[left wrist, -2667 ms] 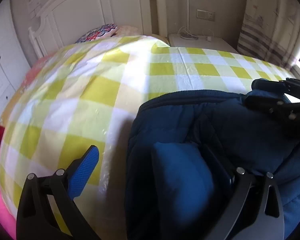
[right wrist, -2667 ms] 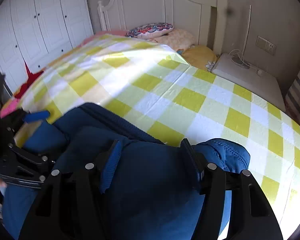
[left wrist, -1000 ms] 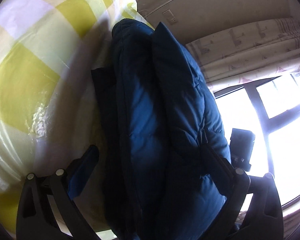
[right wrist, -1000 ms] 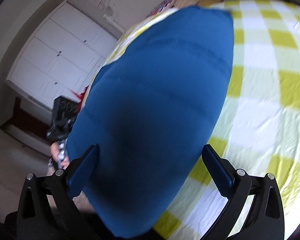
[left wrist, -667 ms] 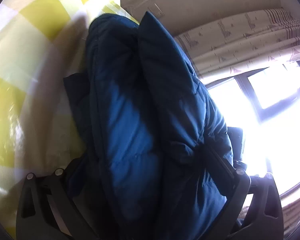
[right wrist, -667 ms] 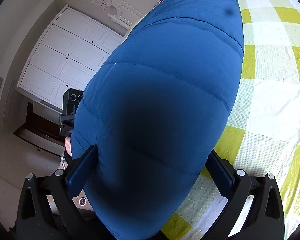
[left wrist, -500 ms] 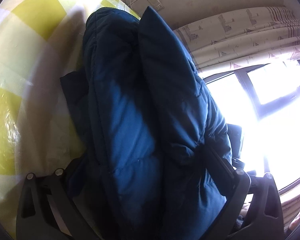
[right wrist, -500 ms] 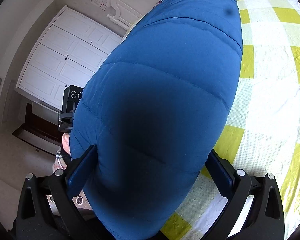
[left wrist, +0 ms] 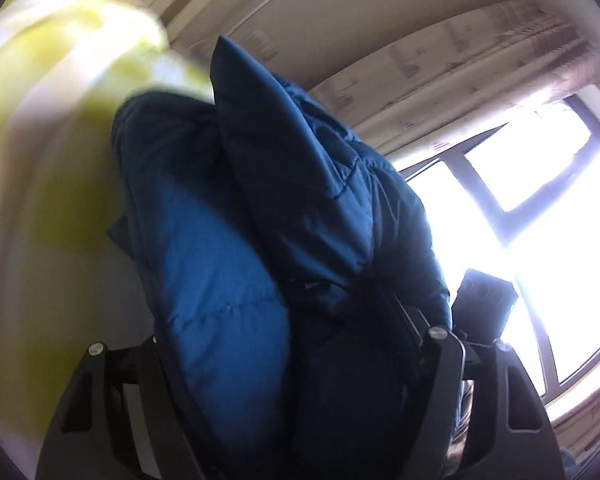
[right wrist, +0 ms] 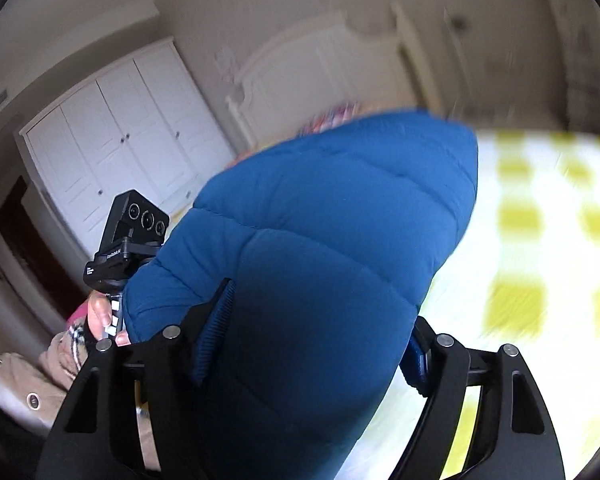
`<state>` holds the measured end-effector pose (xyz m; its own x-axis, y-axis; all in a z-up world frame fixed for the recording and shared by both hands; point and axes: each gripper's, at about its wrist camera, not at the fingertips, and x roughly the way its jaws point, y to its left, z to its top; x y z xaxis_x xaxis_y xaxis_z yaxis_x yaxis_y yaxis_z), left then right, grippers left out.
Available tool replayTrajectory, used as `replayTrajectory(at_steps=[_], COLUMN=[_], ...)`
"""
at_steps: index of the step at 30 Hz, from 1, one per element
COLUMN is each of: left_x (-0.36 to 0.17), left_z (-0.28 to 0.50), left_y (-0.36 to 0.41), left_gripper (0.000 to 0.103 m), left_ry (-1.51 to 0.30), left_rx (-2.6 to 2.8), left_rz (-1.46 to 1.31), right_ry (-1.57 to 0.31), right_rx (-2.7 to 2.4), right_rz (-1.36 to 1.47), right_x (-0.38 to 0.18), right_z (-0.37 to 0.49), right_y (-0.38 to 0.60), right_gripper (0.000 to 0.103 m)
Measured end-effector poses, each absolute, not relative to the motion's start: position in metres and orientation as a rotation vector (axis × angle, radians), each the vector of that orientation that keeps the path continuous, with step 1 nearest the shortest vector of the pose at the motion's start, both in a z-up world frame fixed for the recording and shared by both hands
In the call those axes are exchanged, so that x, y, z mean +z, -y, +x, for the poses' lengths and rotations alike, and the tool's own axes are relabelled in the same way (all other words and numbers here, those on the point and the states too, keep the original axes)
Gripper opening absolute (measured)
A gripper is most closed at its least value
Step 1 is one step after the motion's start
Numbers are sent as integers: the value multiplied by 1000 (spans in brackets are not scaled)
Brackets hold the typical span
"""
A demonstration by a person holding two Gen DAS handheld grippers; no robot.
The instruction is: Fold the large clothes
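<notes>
A thick blue quilted jacket (left wrist: 260, 240), folded into a bundle, is held up between both grippers above the yellow-checked bed. My left gripper (left wrist: 284, 344) is shut on one end of the bundle; its fingertips are buried in the fabric. My right gripper (right wrist: 316, 340) is shut on the other end of the jacket (right wrist: 332, 240), with blue pads pressing its sides. The left gripper's camera body (right wrist: 128, 236) and the hand that holds it show beside the jacket in the right wrist view.
The bed with the yellow and white checked cover (right wrist: 540, 240) lies under the jacket. A white headboard (right wrist: 320, 80) and a white wardrobe (right wrist: 120, 132) stand behind. A bright window (left wrist: 520, 208) with a curtain (left wrist: 440, 64) is at the right.
Both grippers have closed in on the jacket and lifted and tilted it up off the bed. Both views are blurred by motion now.
</notes>
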<state>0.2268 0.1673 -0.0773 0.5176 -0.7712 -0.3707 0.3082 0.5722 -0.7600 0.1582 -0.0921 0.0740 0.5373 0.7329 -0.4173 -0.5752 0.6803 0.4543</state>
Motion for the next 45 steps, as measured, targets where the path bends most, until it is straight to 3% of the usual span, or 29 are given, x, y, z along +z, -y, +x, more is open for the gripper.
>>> replayTrajectory(at_steps=[7, 10, 11, 12, 14, 18, 22, 25, 28, 29, 32, 38, 41, 45], left_x=[-23, -62, -83, -99, -112, -112, -98, -88, -51, -38, 13, 117, 135, 144], left_z=[339, 392, 406, 411, 407, 401, 377, 366, 325, 313, 267, 182, 147, 119], left_y=[-82, -46, -36, -31, -33, -36, -37, -44, -48, -49, -48, -22, -12, 15], left_gripper=[72, 72, 72, 79, 80, 81, 81, 81, 94, 101, 101, 101, 101, 101], left_ry=[-705, -846, -917, -961, -891, -894, -857, -824, -755, -724, -582, -285, -217, -165], left_rx=[-757, -668, -605, -549, -553, -545, -508, -464, -366, -332, -189, 50, 104, 72], left_rz=[-615, -669, -666, -651, -697, -694, -656, -642, -505, -446, -228, 29, 44, 101], right_ry=[-538, -680, -816, -865, -867, -713, -593, -625, -682, -701, -684, -334, -192, -156], right_rx=[665, 550, 436, 392, 393, 244, 344, 368, 326, 333, 352, 248, 198, 170], right_rz=[330, 352, 342, 394, 513, 292, 132, -43, -316, -316, -306, -96, -25, -18], right_x=[92, 59, 32, 17, 13, 51, 84, 72, 43, 45, 70, 178, 213, 216], right_z=[226, 274, 295, 302, 298, 256, 229, 226, 219, 218, 188, 118, 88, 68], right_y=[182, 212, 218, 227, 240, 220, 159, 115, 62, 61, 79, 146, 167, 182], right_gripper=[74, 75, 77, 90, 90, 91, 91, 91, 93, 93, 92, 99, 99, 99])
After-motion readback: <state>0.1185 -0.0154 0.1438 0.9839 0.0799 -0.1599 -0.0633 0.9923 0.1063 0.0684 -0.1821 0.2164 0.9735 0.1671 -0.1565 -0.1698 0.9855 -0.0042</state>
